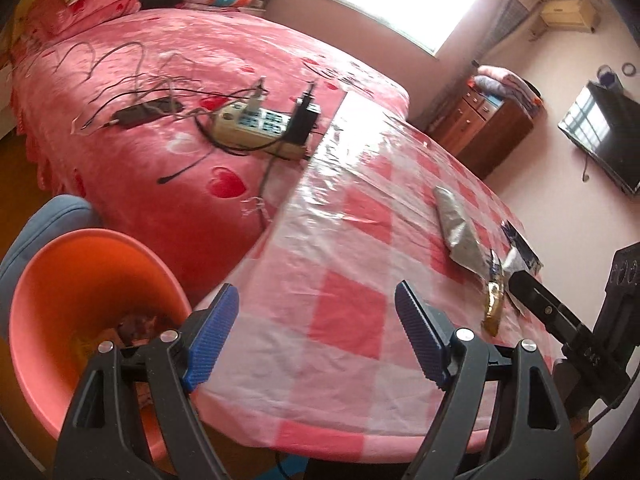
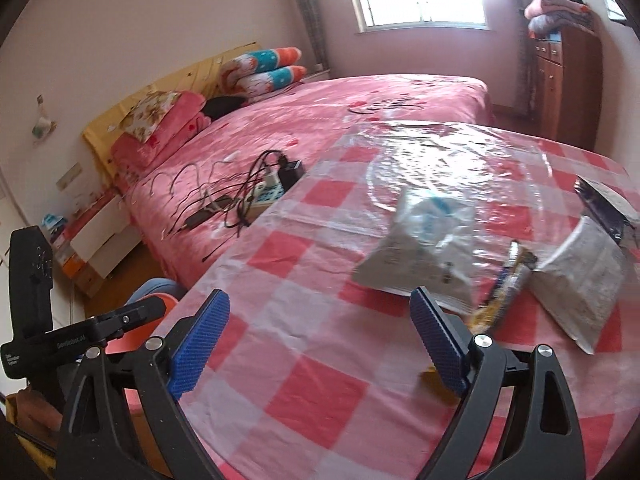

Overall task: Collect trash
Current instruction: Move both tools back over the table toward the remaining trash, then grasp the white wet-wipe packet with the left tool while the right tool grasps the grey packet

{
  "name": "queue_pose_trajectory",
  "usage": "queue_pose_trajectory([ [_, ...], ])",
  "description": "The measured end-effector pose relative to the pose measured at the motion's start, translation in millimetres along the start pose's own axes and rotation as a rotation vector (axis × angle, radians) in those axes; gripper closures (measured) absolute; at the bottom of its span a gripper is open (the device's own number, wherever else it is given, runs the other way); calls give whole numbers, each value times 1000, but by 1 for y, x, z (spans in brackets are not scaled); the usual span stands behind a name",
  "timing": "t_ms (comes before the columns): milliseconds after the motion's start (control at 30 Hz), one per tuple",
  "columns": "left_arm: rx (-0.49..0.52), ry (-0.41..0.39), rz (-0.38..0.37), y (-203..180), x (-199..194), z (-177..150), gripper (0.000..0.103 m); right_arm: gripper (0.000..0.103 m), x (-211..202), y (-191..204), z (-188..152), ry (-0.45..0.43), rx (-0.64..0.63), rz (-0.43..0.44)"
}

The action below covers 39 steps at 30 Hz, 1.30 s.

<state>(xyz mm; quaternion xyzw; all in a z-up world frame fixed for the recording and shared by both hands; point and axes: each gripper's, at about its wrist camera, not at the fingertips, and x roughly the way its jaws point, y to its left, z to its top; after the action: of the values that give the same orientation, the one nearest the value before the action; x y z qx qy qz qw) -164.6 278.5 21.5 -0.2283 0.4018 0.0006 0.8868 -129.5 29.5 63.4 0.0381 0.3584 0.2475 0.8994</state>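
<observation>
An orange bin (image 1: 80,272) stands on the floor beside the table's left edge, with some trash in its bottom. My left gripper (image 1: 316,292) is open and empty, over the table edge just right of the bin. On the pink checked tablecloth (image 1: 340,312) lie a silver wrapper (image 1: 460,228), a gold wrapper (image 1: 493,304) and a dark packet (image 1: 520,244). My right gripper (image 2: 320,296) is open with nothing between its fingers. A white plastic pouch (image 2: 420,252), the gold wrapper (image 2: 508,284) and a grey pouch (image 2: 584,280) lie just beyond its right finger.
A bed with a pink cover (image 1: 168,120) runs along the table's far side and carries a power strip (image 1: 256,124) and several cables. A wooden cabinet (image 1: 480,128) and a wall television (image 1: 604,132) stand at the far right. A blue seat (image 1: 48,220) is behind the bin.
</observation>
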Motion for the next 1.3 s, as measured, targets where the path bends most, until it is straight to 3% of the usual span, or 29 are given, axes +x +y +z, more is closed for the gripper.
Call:
queue_pose_trajectory([
  [1300, 334, 120, -85, -165, 64, -18, 22, 12, -43, -137, -6, -99, 158, -211],
])
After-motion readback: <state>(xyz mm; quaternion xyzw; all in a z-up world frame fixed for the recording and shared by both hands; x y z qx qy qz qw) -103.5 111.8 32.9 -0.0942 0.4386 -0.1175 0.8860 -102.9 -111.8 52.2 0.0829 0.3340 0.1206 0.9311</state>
